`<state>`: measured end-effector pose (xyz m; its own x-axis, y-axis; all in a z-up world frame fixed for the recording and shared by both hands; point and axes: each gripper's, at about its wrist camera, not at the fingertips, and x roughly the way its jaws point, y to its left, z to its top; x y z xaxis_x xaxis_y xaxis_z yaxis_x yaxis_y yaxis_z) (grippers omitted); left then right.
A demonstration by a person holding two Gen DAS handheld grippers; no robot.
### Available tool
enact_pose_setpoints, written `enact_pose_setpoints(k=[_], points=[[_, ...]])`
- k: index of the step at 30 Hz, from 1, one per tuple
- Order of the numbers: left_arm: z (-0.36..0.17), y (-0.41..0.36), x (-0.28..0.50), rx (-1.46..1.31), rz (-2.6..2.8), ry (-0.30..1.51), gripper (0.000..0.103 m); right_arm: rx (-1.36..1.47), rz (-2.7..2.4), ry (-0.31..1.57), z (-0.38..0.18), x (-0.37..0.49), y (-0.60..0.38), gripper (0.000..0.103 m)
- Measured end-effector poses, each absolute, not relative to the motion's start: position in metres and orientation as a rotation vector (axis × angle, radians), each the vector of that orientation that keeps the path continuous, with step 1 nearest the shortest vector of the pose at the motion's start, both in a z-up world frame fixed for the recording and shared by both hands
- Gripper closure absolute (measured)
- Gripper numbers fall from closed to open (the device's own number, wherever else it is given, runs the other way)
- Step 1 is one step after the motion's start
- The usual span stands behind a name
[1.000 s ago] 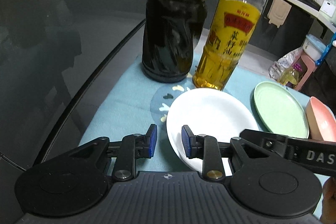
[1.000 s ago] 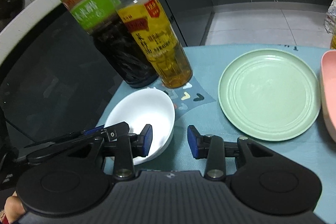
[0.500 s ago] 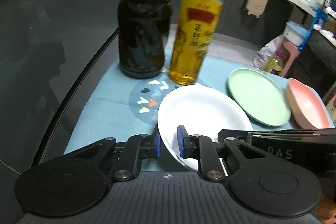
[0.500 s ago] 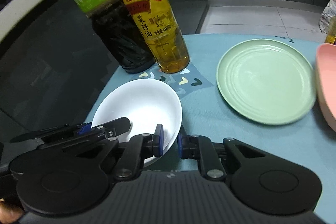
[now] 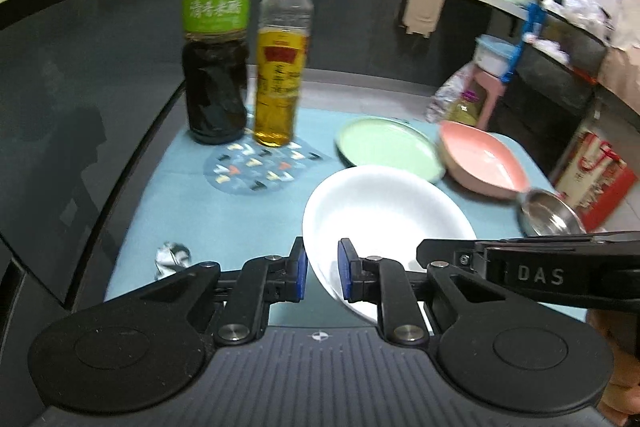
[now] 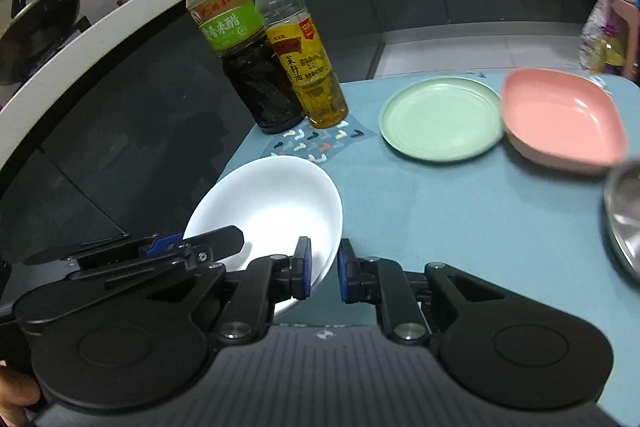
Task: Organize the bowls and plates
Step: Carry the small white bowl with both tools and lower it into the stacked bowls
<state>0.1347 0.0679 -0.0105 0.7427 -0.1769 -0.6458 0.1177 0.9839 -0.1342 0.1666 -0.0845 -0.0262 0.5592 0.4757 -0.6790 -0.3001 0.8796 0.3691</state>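
A white bowl (image 5: 384, 215) hangs lifted above the blue mat, held from both sides. My left gripper (image 5: 322, 273) is shut on its left rim. My right gripper (image 6: 323, 273) is shut on its right rim; the bowl also shows in the right wrist view (image 6: 268, 207). A green plate (image 6: 440, 117) lies flat on the mat beyond it, and a pink bowl (image 6: 560, 117) sits touching the plate's right side. A steel bowl (image 6: 624, 219) shows at the right edge. The green plate (image 5: 386, 149), pink bowl (image 5: 480, 159) and steel bowl (image 5: 548, 217) also show in the left wrist view.
A dark vinegar bottle (image 5: 216, 59) and a yellow oil bottle (image 5: 282, 67) stand at the back left of the blue mat (image 6: 460, 211). A crumpled bit of foil (image 5: 170, 255) lies near the mat's left edge. A dark glass tabletop lies to the left.
Both grippers closed on the white bowl's rim, then lifted it and drew it back and right, away from the bottles. The pink and steel bowls came further into view.
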Motion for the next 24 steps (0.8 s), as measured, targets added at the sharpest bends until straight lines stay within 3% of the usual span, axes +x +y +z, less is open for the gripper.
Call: enact_pose_setpoints(k=[24], points=[[-0.016,0.038,0.011,-0.019,-0.239,0.751,0.087,0.237,0.454,0.843,-0.020,0.049,-0.122,0.098]])
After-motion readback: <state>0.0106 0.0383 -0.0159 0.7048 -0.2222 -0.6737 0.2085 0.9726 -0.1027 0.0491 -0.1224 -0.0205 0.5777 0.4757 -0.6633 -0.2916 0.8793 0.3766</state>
